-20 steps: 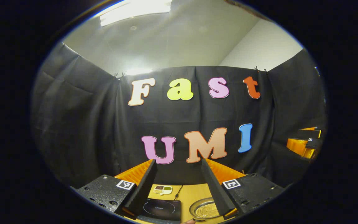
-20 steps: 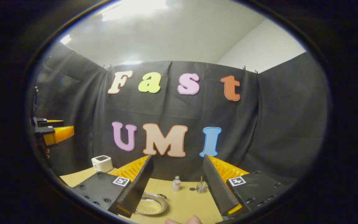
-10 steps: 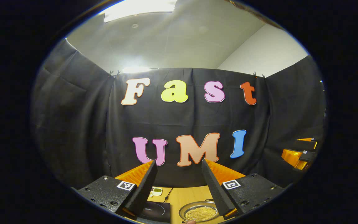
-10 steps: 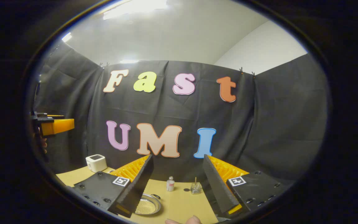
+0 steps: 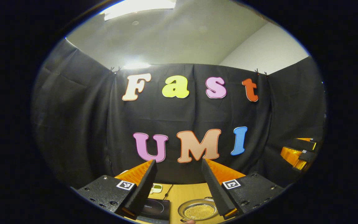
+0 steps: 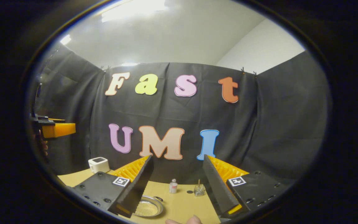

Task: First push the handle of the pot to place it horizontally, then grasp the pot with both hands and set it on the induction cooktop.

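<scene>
Both my grippers, left (image 5: 179, 186) and right (image 6: 177, 186), hang wide apart, holding nothing, high above the table (image 6: 185, 207). My pot (image 5: 198, 211) sits beside the cooktop (image 5: 155, 209). Its handle, perhaps that small loop, needs a gentle sideways nudge.

pot (image 5: 198, 211) right of cooktop (image 5: 154, 209) (both on table (image 5: 185, 193))

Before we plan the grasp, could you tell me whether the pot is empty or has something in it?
Not empty: the pot holds a layer of small yellowish grains across its bottom, seen in both gripper views.
</scene>
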Tool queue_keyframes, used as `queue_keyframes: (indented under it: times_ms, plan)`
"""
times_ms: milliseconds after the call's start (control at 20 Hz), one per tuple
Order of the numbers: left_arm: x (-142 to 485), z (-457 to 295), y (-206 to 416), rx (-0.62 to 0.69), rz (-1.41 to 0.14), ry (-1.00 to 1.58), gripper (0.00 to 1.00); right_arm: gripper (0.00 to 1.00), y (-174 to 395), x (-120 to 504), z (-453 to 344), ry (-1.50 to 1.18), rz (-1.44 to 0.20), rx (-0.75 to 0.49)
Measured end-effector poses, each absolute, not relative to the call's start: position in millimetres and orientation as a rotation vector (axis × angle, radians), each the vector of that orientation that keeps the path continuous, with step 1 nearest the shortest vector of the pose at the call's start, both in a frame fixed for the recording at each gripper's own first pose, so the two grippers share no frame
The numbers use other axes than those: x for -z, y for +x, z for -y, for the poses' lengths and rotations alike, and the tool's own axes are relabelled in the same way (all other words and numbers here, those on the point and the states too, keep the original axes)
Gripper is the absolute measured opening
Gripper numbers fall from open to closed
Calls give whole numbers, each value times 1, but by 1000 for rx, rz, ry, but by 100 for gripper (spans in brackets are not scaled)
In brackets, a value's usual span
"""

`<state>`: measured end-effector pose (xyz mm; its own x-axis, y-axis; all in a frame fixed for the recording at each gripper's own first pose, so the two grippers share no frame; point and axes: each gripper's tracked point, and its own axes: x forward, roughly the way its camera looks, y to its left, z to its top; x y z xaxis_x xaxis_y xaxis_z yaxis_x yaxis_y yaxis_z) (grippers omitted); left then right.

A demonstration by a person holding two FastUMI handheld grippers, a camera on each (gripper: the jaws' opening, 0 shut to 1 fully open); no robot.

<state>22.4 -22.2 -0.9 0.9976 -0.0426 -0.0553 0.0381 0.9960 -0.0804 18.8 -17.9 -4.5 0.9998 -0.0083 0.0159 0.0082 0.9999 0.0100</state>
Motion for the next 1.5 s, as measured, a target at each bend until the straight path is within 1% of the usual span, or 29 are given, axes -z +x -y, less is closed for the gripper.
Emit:
queue_keyframes:
  times_ms: [100, 150, 200, 250, 400, 500, 600, 700, 750, 800, 900, 950, 1000, 1050, 1100, 1150, 1200, 1250, 1400, 1500]
  plan:
    - [9, 10, 22, 28, -75, -74, 86, 99, 22, 8, 12, 15, 8, 6]
    - [15, 6, 21, 27, -84, -74, 88, 99, 23, 10, 9, 18, 4, 8]
    - [20, 3, 21, 29, -93, -78, 86, 99, 25, 12, 5, 20, 0, 9]
    - [23, -2, 21, 31, -99, -84, 87, 99, 25, 16, -1, 20, -5, 8]
    - [30, -21, 26, 26, -102, -81, 86, 99, 29, 25, -21, -2, -23, 3]
    - [40, -27, 29, 41, -113, -86, 86, 99, 30, 32, -37, -9, -31, -1]
    - [52, -30, 30, 65, -131, -102, 88, 91, 34, 41, -46, -15, -46, 17]
    - [64, -32, 35, 81, -149, -116, 87, 63, 39, 53, -53, -12, -70, 26]
    - [72, -33, 39, 80, -167, -116, 86, 54, 40, 61, -56, -7, -91, 22]
    - [81, -34, 42, 79, -185, -119, 88, 43, 44, 67, -59, 0, -104, 13]
    - [86, -34, 52, 69, -186, -141, 88, 21, 54, 77, -74, 44, -121, -66]
    - [88, -35, 58, 53, -188, -147, 88, 22, 56, 82, -65, 43, -139, -47]
    - [93, -34, 62, 36, -195, -148, 88, 3, 67, 88, -59, 44, -142, -54]
    - [96, -33, 63, 20, -203, -146, 88, 7, 76, 93, -64, 52, -139, -86]
    - [96, -29, 68, 13, -201, -145, 89, 5, 83, 97, -70, 61, -143, -120]
    - [96, -26, 71, 6, -197, -138, 84, 5, 89, 104, -72, 66, -151, -149]
    - [98, -24, 74, -4, -195, -130, 93, 6, 96, 111, -74, 75, -162, -176]
    - [98, -24, 77, -18, -192, -127, 88, 6, 101, 116, -78, 87, -166, -210]
    - [106, -25, 78, -71, -202, -146, 88, 7, 116, 136, -91, 132, -212, -298]
    - [112, -28, 82, -91, -195, -159, 88, 6, 125, 143, -99, 121, -223, -334]
